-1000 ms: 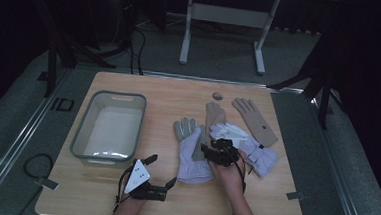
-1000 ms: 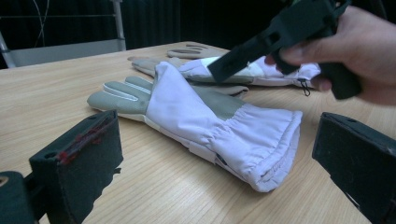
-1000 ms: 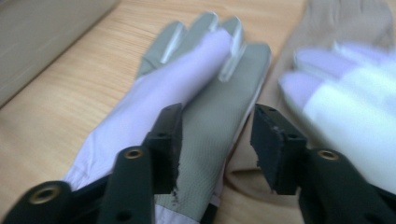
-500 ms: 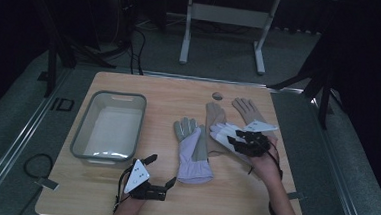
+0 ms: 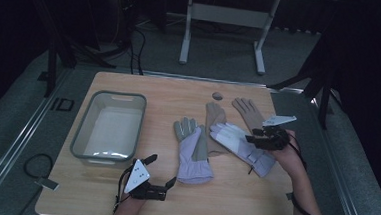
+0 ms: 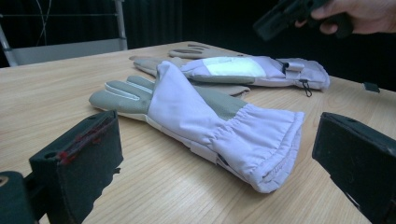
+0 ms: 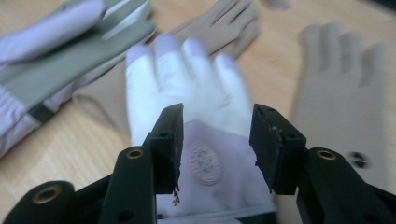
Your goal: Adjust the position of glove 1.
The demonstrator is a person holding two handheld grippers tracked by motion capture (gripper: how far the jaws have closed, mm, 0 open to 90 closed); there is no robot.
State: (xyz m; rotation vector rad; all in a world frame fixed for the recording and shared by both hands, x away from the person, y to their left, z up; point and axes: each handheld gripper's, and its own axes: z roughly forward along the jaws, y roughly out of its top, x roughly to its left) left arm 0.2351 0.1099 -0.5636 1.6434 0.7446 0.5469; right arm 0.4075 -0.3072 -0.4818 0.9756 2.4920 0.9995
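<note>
Grey rectangular plastic tub point(image 5: 109, 127) on bench's point(image 5: 144, 87) left side; small dark round object point(image 5: 218, 95) far, near the centre.

Right gripper point(image 5: 257, 136) hovers over the white glove point(image 5: 236, 143), right of the grey bin point(image 5: 106, 155); left gripper point(image 5: 160, 173) sits below the bin, jaws apart.

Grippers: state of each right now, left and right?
Left gripper: open, nothing between the jaws, low over the table near the lavender glove.
Right gripper: open, jaws just opened further, above the white-backed glove, not gripping it.
</note>
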